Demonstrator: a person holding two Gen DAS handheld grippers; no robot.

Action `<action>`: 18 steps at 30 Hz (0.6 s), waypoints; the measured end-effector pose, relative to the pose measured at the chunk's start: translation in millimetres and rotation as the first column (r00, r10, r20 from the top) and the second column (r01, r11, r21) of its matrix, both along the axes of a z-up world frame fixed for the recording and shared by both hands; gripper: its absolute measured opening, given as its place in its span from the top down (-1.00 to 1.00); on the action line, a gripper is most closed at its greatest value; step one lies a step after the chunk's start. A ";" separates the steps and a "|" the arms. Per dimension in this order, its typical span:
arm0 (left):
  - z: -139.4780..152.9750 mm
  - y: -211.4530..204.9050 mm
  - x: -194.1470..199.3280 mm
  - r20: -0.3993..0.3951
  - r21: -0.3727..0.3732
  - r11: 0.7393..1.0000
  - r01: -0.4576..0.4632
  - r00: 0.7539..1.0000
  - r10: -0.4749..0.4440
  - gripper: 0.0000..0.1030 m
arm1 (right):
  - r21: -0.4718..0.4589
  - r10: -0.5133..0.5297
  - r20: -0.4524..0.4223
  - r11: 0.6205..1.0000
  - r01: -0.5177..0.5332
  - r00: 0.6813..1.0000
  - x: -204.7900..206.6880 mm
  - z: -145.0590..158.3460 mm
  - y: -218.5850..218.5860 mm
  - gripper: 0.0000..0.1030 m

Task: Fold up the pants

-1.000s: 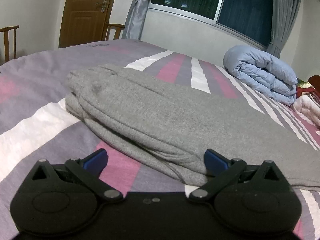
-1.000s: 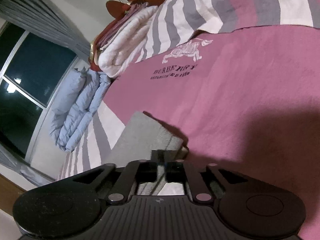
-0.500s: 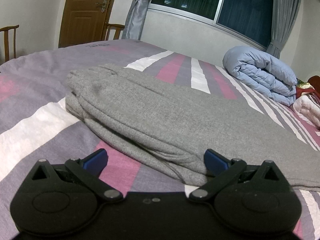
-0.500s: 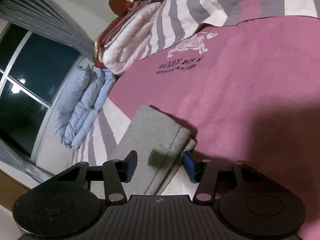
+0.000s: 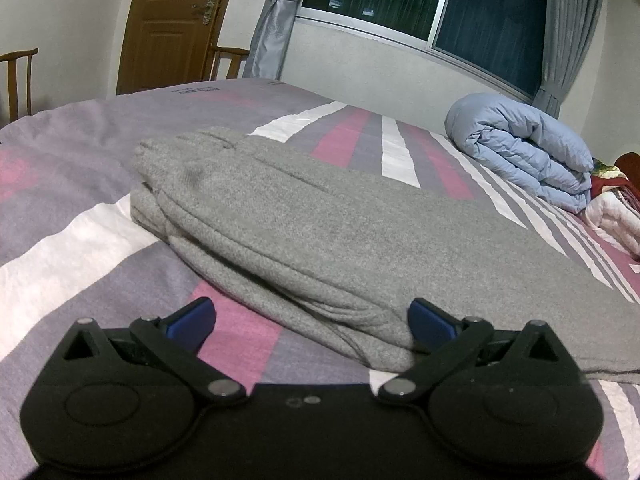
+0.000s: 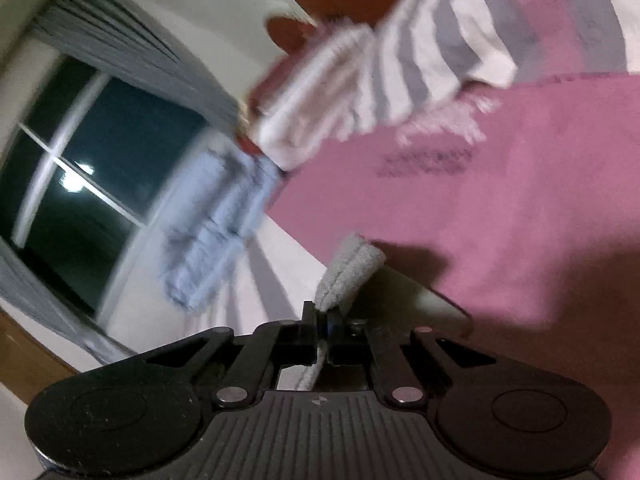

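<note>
The grey pants [image 5: 320, 216] lie lengthwise on the striped bed, legs stacked, waistband end at the far left. My left gripper [image 5: 310, 318] is open, low at the near edge of the pants, its blue pads on either side of the folded edge. In the right wrist view my right gripper [image 6: 322, 320] is shut on the pants' cuff end [image 6: 348, 268], which sticks up between the jaws, lifted above the pink part of the bedspread [image 6: 520, 220]. That view is blurred by motion.
A rolled light-blue duvet [image 5: 520, 148] lies at the bed's far right below the window; it also shows in the right wrist view [image 6: 216, 216]. A folded white and red blanket [image 5: 616, 208] sits beside it. A door and wooden chairs [image 5: 16, 76] stand beyond the bed.
The right gripper opened half a second ago around the cuff end, has now shut on it and is lifting and swinging it. The left gripper and the pants' body have not moved.
</note>
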State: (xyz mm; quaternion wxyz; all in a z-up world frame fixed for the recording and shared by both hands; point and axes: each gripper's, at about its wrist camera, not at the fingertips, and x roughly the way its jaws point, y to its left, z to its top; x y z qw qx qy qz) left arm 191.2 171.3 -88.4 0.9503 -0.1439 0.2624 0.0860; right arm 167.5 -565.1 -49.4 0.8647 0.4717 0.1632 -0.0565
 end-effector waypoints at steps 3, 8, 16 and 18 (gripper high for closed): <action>0.3 0.9 -0.2 0.000 -0.003 1.000 0.001 1.000 -0.001 -0.90 | 0.026 0.012 -0.206 1.000 -0.007 0.978 13.8 -28.7 -2.9 0.91; 0.4 1.1 -0.1 0.001 -0.005 1.000 0.002 1.000 -0.002 -0.90 | 0.035 0.020 -0.185 0.999 -0.014 0.983 0.6 -38.9 -6.0 0.91; 0.2 1.7 0.2 0.003 -0.008 1.000 0.003 1.000 -0.003 -0.90 | 0.072 -0.002 -0.141 0.997 0.012 0.990 -20.0 -26.8 -9.0 0.24; 0.3 1.7 0.3 0.003 -0.008 1.000 0.003 1.000 -0.003 -0.90 | 0.074 0.002 -0.148 0.997 0.009 0.989 -20.3 -29.9 -8.6 0.25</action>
